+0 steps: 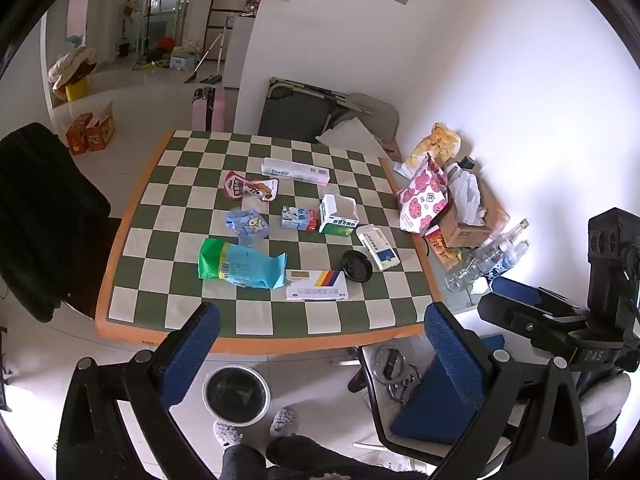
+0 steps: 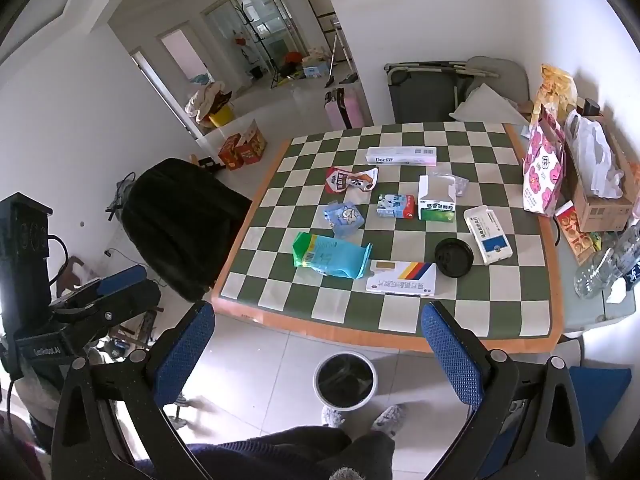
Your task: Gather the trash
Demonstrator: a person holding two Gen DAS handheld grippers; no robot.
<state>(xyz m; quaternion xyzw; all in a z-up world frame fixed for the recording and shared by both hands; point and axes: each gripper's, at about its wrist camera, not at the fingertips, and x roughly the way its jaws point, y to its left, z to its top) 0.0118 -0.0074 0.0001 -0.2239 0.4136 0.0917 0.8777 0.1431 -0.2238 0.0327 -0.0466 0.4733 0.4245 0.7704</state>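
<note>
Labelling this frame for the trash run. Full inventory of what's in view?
table: 1, green-white checked top, orange edge, centre
bin: 1, black liner, floor at the table's near edge
long box: 1, white, far side
red wrapper: 1, red-white, left of centre
blue wrapper: 1, crumpled, centre-left
green-blue bag: 1, near left
milk carton: 1, blue-white, centre
open box: 1, white-green, centre
white box: 1, white-blue, right
striped box: 1, near edge
lid: 1, black, near right
pink bag: 1, right margin
bottles: clear, count unclear, right
left gripper: open, empty
right gripper: open, empty
</note>
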